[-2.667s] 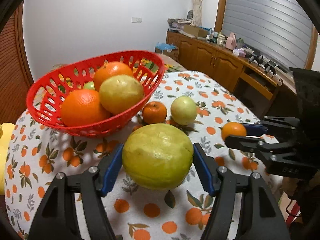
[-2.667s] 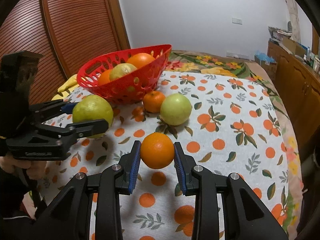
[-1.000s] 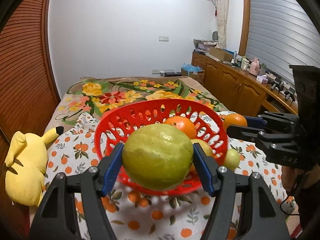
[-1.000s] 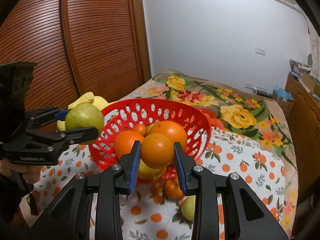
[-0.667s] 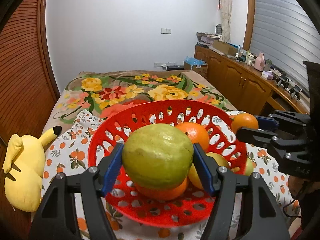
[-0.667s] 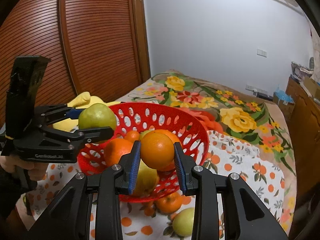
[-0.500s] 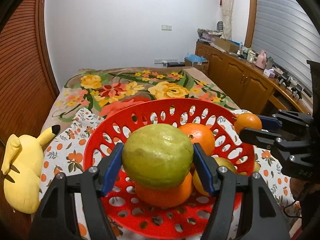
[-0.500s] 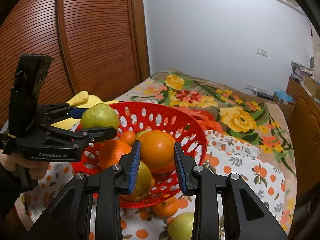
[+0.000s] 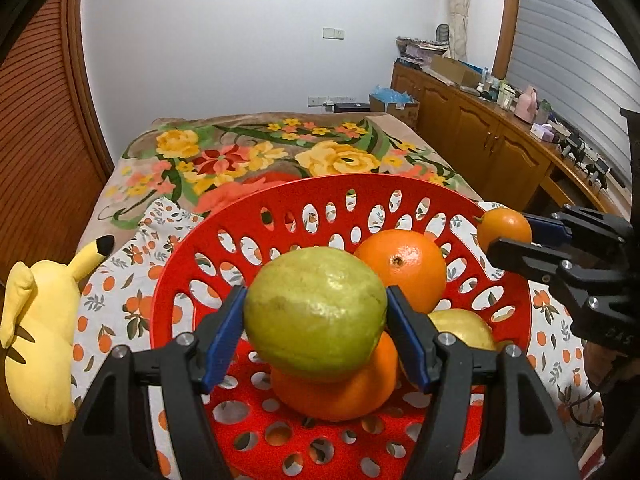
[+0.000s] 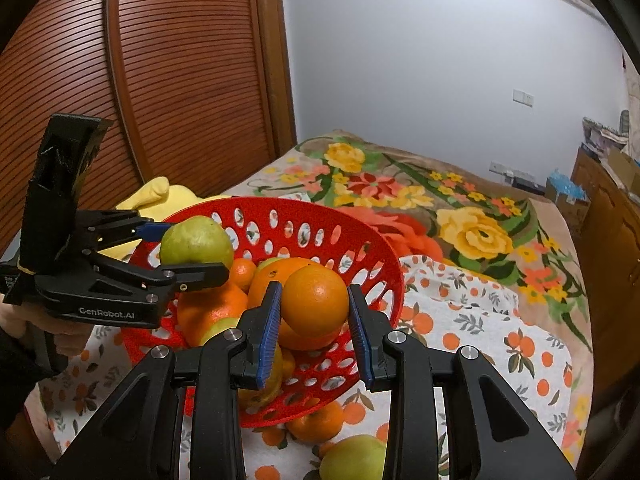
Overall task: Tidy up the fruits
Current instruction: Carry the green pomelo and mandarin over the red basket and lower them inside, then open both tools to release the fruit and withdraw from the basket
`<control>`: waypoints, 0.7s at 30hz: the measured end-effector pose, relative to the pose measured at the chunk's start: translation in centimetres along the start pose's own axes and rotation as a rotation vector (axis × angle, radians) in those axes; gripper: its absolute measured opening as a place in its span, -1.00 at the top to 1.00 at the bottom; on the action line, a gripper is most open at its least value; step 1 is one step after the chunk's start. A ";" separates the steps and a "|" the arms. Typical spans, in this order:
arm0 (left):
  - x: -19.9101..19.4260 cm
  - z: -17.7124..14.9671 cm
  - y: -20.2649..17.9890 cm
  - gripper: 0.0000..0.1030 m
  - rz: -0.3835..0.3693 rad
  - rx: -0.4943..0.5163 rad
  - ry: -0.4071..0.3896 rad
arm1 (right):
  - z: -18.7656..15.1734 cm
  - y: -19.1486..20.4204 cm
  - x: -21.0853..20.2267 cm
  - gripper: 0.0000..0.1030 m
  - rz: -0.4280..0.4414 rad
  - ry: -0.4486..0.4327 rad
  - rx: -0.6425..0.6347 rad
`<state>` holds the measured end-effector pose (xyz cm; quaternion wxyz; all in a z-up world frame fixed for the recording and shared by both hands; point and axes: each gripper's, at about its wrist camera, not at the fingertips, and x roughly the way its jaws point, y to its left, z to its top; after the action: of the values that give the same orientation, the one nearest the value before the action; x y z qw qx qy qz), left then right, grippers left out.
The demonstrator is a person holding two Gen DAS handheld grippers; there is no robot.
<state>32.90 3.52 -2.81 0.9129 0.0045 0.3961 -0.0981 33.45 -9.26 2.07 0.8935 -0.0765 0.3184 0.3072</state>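
My left gripper [image 9: 316, 332] is shut on a large yellow-green guava [image 9: 315, 322] and holds it over the near side of the red perforated basket [image 9: 340, 196]. It also shows in the right wrist view [image 10: 192, 252] with the guava [image 10: 196, 242]. My right gripper [image 10: 314, 318] is shut on a small orange [image 10: 315, 306] above the basket's right rim [image 10: 384, 252]; it appears in the left wrist view [image 9: 510, 242] with the orange [image 9: 504, 229]. In the basket lie oranges [image 9: 402, 266] and a yellowish fruit [image 9: 460, 328].
A small orange [image 10: 316, 420] and a green fruit [image 10: 354, 458] lie on the orange-print cloth [image 10: 480, 320] beside the basket. A yellow plush toy [image 9: 36, 332] lies at the left. A flowered blanket [image 9: 260, 156] is behind, wooden cabinets [image 9: 480, 140] to the right.
Both grippers have moved in closer over the basket with their fruits still held. The basket now fills more of both views.
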 end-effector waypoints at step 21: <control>-2.9 -0.3 3.6 -0.47 0.030 -0.081 -0.118 | 2.3 -0.4 3.7 0.38 0.014 0.047 -0.006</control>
<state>31.40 7.58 -1.16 0.9355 -0.0324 0.3451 -0.0683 37.17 -6.93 1.59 0.8833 -0.0845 0.3391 0.3125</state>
